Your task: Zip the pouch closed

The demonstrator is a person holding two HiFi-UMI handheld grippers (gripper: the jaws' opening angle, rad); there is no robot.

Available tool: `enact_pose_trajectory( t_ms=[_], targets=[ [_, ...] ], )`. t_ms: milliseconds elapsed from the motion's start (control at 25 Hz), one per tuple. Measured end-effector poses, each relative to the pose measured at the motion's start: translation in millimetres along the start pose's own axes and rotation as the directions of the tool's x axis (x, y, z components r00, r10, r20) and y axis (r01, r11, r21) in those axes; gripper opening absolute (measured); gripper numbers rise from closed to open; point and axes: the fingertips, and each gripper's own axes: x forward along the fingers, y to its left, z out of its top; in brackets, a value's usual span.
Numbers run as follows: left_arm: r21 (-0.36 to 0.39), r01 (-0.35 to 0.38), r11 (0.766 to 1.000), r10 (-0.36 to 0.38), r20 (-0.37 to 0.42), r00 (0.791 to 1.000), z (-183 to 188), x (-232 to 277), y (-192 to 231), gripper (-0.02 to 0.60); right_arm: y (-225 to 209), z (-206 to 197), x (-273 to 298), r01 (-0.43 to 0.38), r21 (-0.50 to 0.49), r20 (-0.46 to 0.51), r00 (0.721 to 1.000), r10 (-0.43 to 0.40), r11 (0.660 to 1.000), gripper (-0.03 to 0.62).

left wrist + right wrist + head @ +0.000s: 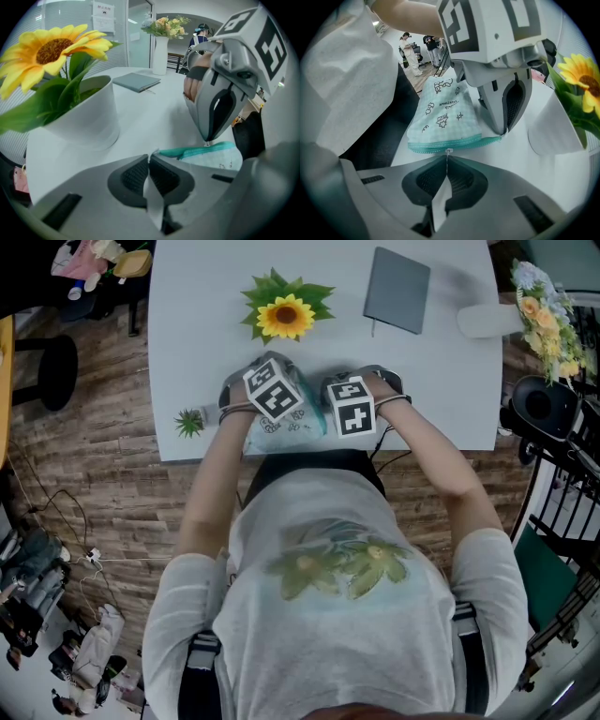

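A pale green checked pouch (443, 115) with doodles and a teal zipper edge (440, 146) lies at the front edge of the white table (422, 381), under both marker cubes in the head view. My left gripper (150, 158) is shut on the pouch's teal end (161, 152). My right gripper (447, 158) is shut on the small metal zipper pull (449, 151), partway along the zipper. Each gripper shows in the other's view, tip down on the zipper line. In the head view the cubes hide the jaws and most of the pouch (281, 429).
A sunflower in a white pot (284, 315) stands behind the grippers. A grey notebook (397, 289) and a white vase of flowers (487, 320) sit at the back right. A small green plant (189, 421) is at the front left corner.
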Motion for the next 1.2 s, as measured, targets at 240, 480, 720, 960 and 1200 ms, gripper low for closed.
enact_pose_trajectory(
  t_ms=[240, 480, 720, 960, 1200],
  targets=[
    [-0.003, -0.004, 1.0, 0.004, 0.001, 1.0, -0.4, 0.9, 0.2, 0.015, 5.4, -0.6, 2.2, -0.011, -0.008, -0.005, 1.0, 0.011, 1.0, 0.018],
    [-0.007, -0.012, 1.0, 0.012, 0.004, 1.0, -0.5, 0.1, 0.3, 0.015, 11.6, -1.3, 3.7, -0.023, -0.013, -0.007, 1.0, 0.023, 1.0, 0.018],
    [-0.021, -0.017, 1.0, 0.017, 0.01, 1.0, -0.4, -0.3, 0.4, 0.015, 12.4, -1.1, 3.3, -0.029, -0.011, -0.009, 1.0, 0.029, 1.0, 0.018],
    [-0.03, -0.01, 0.999, 0.011, 0.014, 1.0, -0.1, 0.0, 0.8, 0.015, 15.5, -1.5, 4.5, -0.04, -0.019, -0.018, 0.999, 0.04, 0.999, 0.018],
    [-0.028, -0.012, 1.0, 0.013, 0.016, 1.0, -0.3, -0.2, 0.5, 0.015, 21.0, -2.1, 6.7, -0.052, -0.024, -0.028, 0.998, 0.052, 0.998, 0.018]
  ],
)
